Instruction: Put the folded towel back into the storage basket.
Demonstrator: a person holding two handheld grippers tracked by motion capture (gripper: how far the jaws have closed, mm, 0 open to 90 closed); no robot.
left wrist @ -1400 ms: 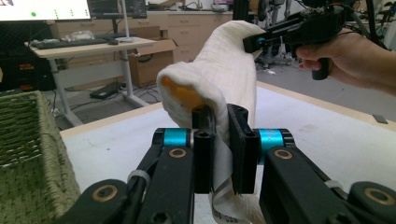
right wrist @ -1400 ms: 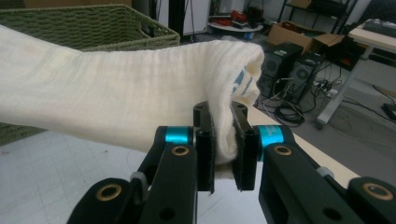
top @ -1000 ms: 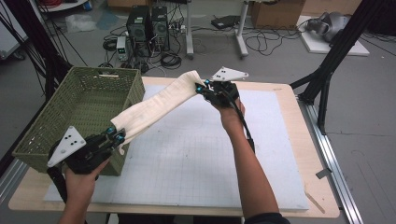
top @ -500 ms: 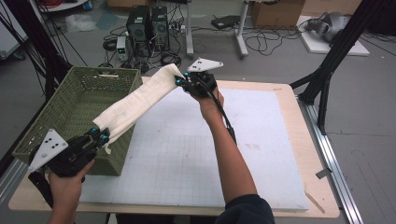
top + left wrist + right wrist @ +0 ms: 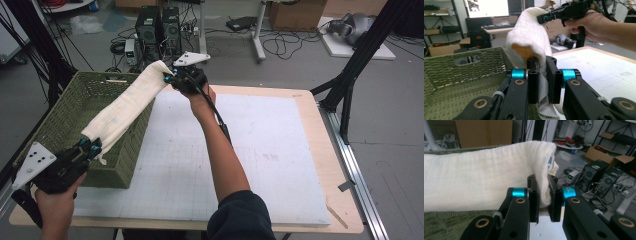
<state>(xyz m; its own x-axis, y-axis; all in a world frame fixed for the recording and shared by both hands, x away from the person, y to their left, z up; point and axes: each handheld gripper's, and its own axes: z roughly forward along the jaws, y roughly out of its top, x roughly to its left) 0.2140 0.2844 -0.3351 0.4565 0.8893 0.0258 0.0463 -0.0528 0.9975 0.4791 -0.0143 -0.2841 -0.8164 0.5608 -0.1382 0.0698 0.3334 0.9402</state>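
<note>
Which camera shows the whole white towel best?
The high view: the white towel runs its full length from the left hand-held gripper to the right hand-held gripper, above the green basket. The left gripper view looks along it end-on; the right gripper view shows a close stretch near its jaws.

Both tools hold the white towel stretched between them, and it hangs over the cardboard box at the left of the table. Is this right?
Not quite. The towel, held by the left tool and right tool, hangs over a green woven basket, not a cardboard box. The high view shows it.
</note>
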